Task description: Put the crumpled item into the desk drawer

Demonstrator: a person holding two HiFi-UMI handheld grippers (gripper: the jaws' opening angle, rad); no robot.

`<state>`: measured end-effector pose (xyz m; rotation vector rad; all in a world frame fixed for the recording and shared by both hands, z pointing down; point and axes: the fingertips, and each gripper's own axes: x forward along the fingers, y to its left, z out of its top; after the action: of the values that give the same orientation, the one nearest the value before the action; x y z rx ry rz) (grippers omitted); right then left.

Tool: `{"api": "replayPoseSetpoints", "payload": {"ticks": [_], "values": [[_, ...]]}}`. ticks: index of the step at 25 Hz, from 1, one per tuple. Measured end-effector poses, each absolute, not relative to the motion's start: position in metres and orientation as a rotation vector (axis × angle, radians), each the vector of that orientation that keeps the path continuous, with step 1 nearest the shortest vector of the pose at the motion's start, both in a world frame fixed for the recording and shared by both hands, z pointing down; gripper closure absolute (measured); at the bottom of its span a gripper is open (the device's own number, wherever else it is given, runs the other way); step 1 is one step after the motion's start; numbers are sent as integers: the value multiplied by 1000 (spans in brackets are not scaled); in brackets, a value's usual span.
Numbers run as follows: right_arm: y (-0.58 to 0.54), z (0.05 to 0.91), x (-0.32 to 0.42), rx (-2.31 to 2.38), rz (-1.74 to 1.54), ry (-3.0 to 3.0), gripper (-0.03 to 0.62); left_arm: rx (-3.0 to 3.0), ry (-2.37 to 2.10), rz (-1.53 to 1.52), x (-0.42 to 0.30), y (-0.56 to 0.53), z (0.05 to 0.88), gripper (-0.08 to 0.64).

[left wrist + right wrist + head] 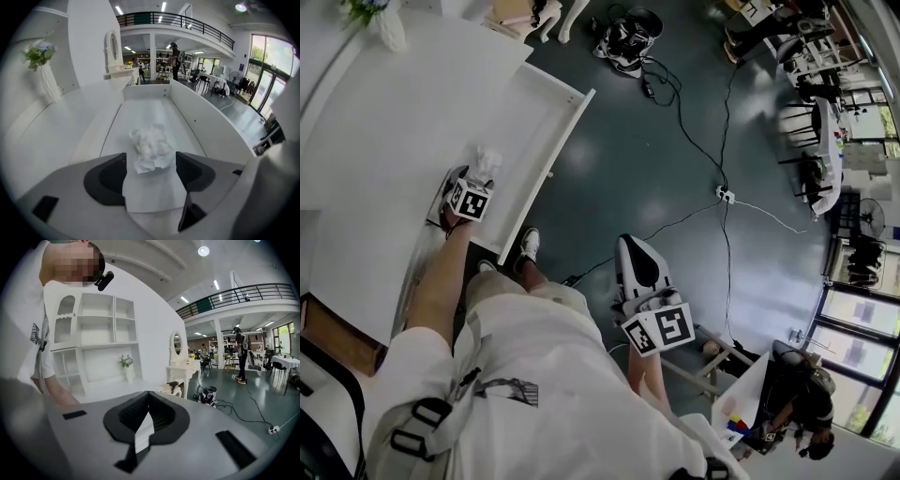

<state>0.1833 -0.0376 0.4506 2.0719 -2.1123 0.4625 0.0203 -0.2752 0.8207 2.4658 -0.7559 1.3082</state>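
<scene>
A crumpled white paper [151, 146] lies on the floor of the open white desk drawer [206, 126], near its front end. My left gripper [150, 174] hovers just above it, pointing down into the drawer. Its jaws stand wide open, one dark pad [110, 178] on each side of the paper's near edge, and neither pad presses on it. The head view shows the same paper [488, 157] just beyond the left gripper [478, 178] inside the drawer [546, 122]. My right gripper [633, 248] hangs over the dark floor, away from the desk, shut and empty [147, 397].
The white desk top [384, 112] carries a vase of flowers [380, 19] at its far left. Cables and a power strip [724, 194] lie on the floor. The person's shoe [528, 244] stands by the drawer front. A white shelf unit [93, 333] and a dressing table [183, 369] stand further off.
</scene>
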Motion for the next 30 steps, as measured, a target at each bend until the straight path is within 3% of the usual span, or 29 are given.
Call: {"api": "replayPoseSetpoints", "payload": {"ticks": [14, 24, 30], "values": [[-42, 458, 93, 1856, 427, -2345, 583, 2444, -827, 722, -48, -204, 737, 245], [-50, 442, 8, 1675, 381, -2493, 583, 2394, -731, 206, -122, -174, 647, 463], [-69, 427, -18, 1604, 322, -2552, 583, 2447, -668, 33, -145, -175, 606, 527]]}}
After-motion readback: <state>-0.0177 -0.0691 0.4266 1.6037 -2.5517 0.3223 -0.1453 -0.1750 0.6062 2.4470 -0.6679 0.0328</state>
